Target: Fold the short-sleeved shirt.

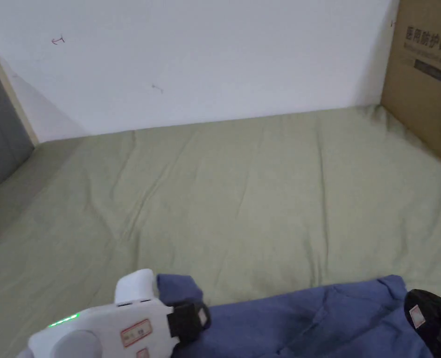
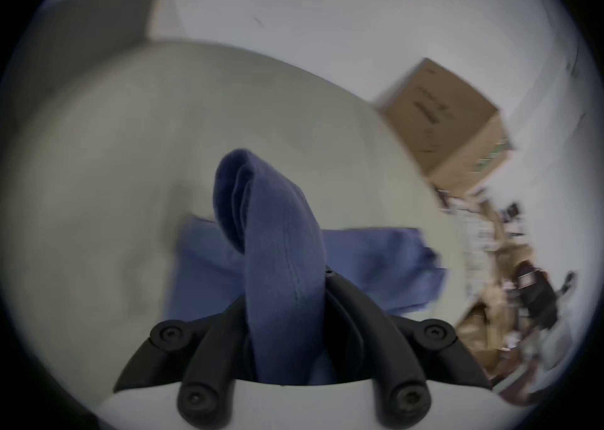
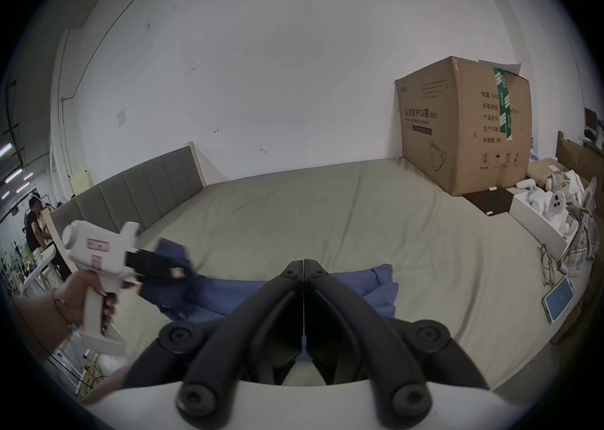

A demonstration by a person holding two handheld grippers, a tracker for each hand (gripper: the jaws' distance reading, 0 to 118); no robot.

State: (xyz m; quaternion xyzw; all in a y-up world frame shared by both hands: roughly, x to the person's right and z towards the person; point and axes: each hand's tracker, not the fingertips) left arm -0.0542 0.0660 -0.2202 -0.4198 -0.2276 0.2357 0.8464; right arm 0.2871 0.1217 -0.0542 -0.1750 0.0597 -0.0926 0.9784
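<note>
Head view: wrinkled green bedsheet (image 1: 242,186), white wall (image 1: 214,56).

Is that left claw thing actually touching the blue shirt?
Touching: in the left gripper view, the left gripper has both jaws pressed on a fold of the blue shirt.

green sheet (image 1: 261,186) over the bed, grey headboard (image 1: 0,130) at left, white wall (image 1: 205,60) behind, cardboard box (image 3: 464,126) on far right corner, phone (image 3: 559,298) near right edge, plaid cloth (image 3: 581,241) beside it
</note>
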